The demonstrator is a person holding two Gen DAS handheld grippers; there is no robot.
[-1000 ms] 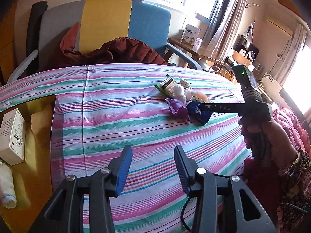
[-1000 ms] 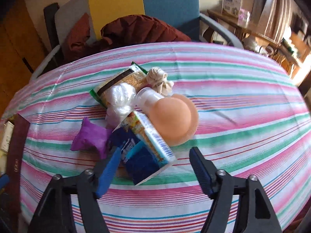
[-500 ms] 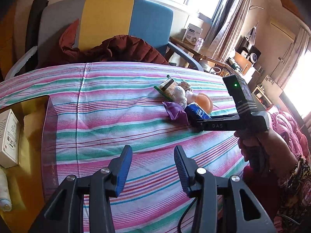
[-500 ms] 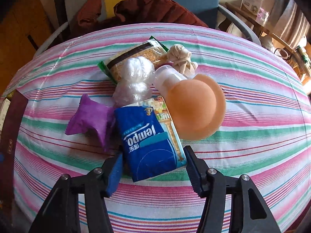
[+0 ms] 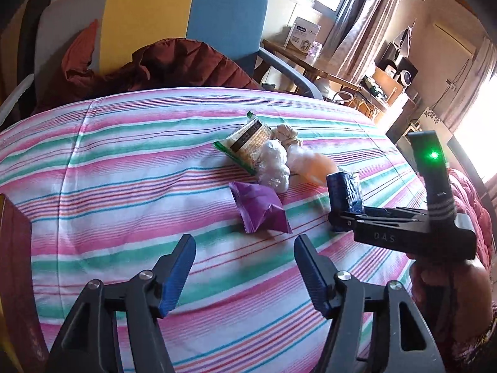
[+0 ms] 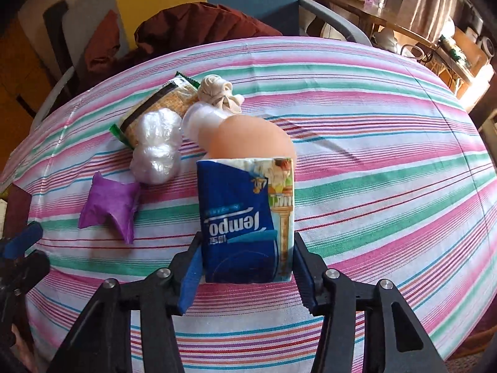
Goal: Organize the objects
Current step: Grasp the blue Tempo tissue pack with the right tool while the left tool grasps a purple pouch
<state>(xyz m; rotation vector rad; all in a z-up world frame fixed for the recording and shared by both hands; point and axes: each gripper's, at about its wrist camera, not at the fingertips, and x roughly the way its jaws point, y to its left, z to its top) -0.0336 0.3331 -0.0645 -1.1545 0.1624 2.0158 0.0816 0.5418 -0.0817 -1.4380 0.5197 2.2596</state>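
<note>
My right gripper point(image 6: 245, 269) is shut on a blue Tempo tissue pack point(image 6: 242, 217) and holds it tilted up off the striped tablecloth point(image 6: 372, 155); the pack also shows in the left wrist view point(image 5: 344, 191). Behind it lie a peach round bottle point(image 6: 251, 138), a purple snack packet point(image 6: 108, 205), a clear plastic bundle point(image 6: 157, 152), a green-edged cracker pack point(image 6: 161, 105) and a knotted beige cloth point(image 6: 217, 93). My left gripper point(image 5: 243, 275) is open and empty, just short of the purple packet point(image 5: 259, 206).
A multicoloured chair point(image 5: 149, 21) with a dark red jacket point(image 5: 174, 65) stands behind the table. A cluttered side table point(image 5: 310, 56) with a white box stands at the back right. The table's left edge drops to a dark surface point(image 5: 15, 264).
My right gripper closed on the tissue pack and lifted it up on end. My left gripper moved forward toward the purple packet and stayed open.
</note>
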